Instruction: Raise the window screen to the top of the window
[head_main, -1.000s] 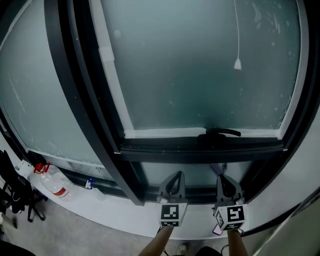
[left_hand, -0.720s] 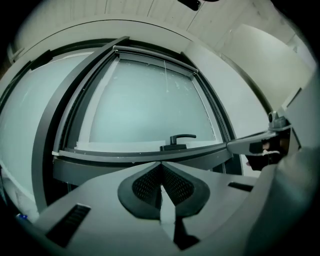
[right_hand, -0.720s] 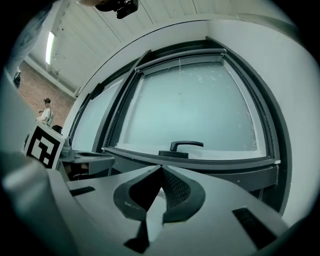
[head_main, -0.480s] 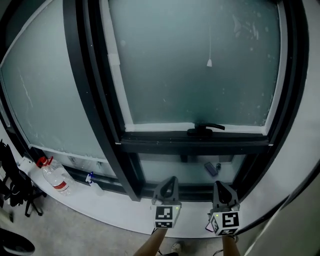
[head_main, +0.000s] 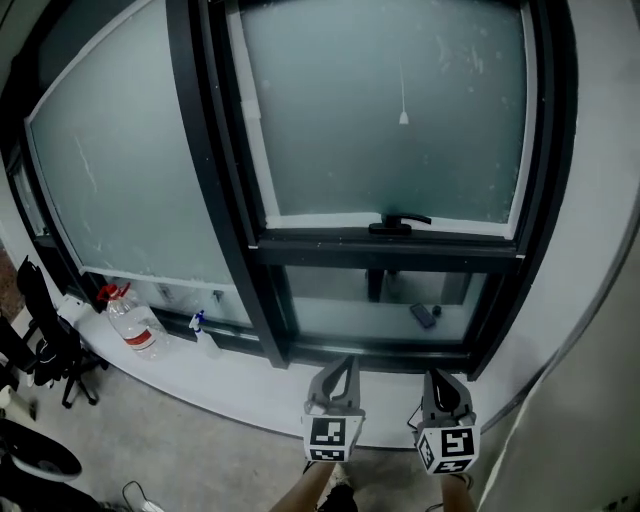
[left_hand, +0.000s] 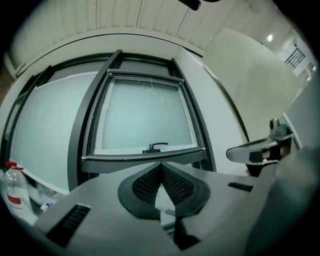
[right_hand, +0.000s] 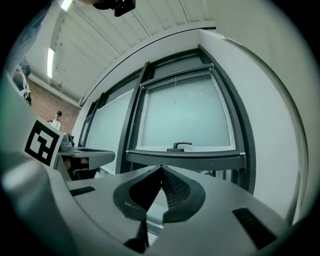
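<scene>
Grippers sit side by side at the bottom of the head view, both pointing towards the window and well apart from it. The left gripper (head_main: 345, 362) has its jaws pressed together with nothing between them, as its own view shows. The right gripper (head_main: 432, 375) is the same: jaws together, empty.

Ahead, the window screen (head_main: 390, 120) fills the upper part of the right-hand opening inside the dark window frame (head_main: 215, 180). A black handle (head_main: 400, 222) sits on the screen's bottom edge. Below that edge a strip of the opening is uncovered, and a small dark object (head_main: 424, 315) shows in it; what it is cannot be told. A thin pull cord (head_main: 403, 95) with a white end hangs in front of the screen, above the handle.

On the pale sill (head_main: 250, 385) to the left stand a water bottle (head_main: 135, 325) with a red cap and a small spray bottle (head_main: 203, 333) near it. A black chair (head_main: 45, 340) stands at the far left
</scene>
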